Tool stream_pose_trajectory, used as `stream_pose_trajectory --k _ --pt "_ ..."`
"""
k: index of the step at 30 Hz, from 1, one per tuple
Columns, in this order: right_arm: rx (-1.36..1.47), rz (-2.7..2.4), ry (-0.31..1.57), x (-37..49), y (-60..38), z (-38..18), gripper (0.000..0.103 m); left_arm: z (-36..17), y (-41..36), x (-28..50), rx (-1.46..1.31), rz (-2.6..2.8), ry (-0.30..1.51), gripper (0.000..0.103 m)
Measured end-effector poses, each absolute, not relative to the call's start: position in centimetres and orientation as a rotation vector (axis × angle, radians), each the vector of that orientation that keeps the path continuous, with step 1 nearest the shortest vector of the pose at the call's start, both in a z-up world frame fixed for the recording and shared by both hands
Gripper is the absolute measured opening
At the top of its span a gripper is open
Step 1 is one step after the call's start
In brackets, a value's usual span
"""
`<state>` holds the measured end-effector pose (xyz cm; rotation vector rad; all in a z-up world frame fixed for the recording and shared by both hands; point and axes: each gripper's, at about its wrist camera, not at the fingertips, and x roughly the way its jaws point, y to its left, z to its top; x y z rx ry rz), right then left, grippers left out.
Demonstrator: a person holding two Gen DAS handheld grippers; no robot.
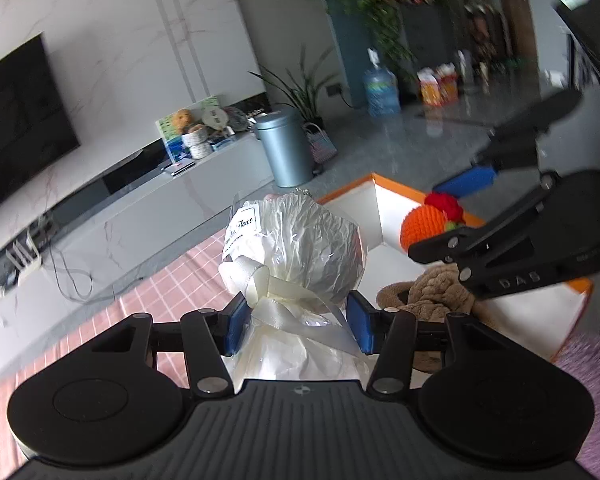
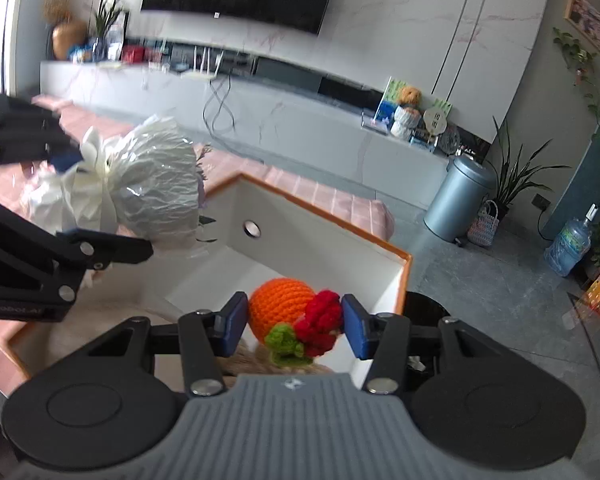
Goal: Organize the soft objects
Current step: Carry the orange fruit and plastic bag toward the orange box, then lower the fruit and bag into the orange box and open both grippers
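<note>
Left tongs (image 1: pixel 298 322) clamp wrapped white bundle (image 1: pixel 300 248) at ribbon; right tongs (image 2: pixel 295 326) pinch crochet orange (image 2: pixel 281 306) above white box (image 2: pixel 320 216), brown plush (image 1: pixel 432 294) inside.

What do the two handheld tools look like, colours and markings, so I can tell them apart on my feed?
Both look alike: the left tool and the right tool have black linkage arms with silver pivot bolts, blue pads on the fingers, two round black discs and a ribbed grey base with a small emblem. The right tool's side reads "DAS"; the left's shows partly hidden white lettering. No cables or sleeves are visible.
</note>
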<state>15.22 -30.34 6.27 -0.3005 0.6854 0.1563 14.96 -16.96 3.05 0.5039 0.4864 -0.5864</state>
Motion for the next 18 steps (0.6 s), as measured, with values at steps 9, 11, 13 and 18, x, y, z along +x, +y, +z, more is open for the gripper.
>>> stream_pose_trajectory --k 9,11,13,18 --pt "-0.426 0.24 0.787 19.4 -32.2 3.5 0.051 0.0 -20.6 16.9 0.689 -0.613 0.508 0.059" --pt "-0.454 0.248 0.804 20.0 -32.0 2.9 0.051 -0.8 -21.2 17.4 0.715 -0.609 0.529 0.059" --pt "-0.469 0.258 0.822 20.8 -32.0 2.4 0.051 -1.4 -21.7 17.8 0.726 -0.618 0.555 0.059" --pt "-0.493 0.27 0.869 22.6 -31.9 1.2 0.051 -2.6 -22.2 18.6 0.775 -0.62 0.577 0.06"
